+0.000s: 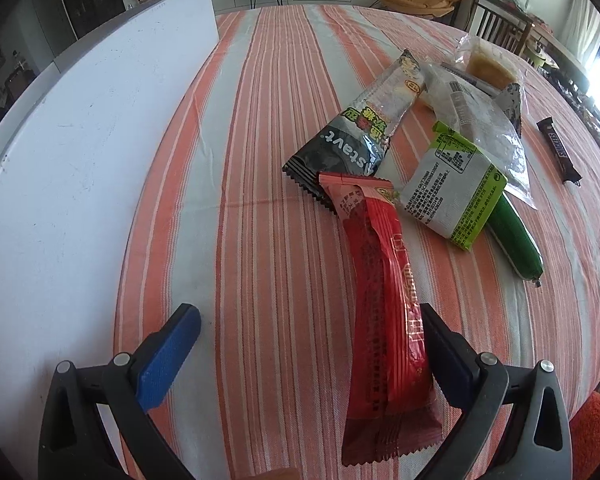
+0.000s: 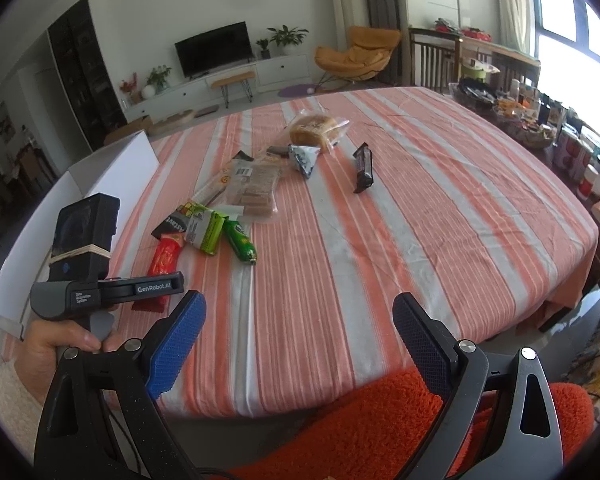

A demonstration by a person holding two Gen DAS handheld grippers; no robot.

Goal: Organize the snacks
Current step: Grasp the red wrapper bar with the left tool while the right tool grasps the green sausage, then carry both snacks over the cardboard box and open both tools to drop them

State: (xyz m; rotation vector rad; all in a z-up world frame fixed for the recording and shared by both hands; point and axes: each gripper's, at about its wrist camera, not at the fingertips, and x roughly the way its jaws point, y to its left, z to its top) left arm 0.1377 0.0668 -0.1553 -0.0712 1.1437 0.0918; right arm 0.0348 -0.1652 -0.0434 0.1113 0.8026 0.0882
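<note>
Left gripper (image 1: 308, 354) spread beside red packet (image 1: 384, 312), maybe touching; right gripper (image 2: 300, 332) spread, table edge (image 2: 340, 408) below.

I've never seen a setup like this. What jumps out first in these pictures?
The orange-striped tablecloth fills both views, with a loose heap of snacks near its middle. Nearest the left gripper, a long red packet lies between its open blue fingers, not yet squeezed. The right gripper hangs open over the table's near edge, and a white box stands at the left.
</note>
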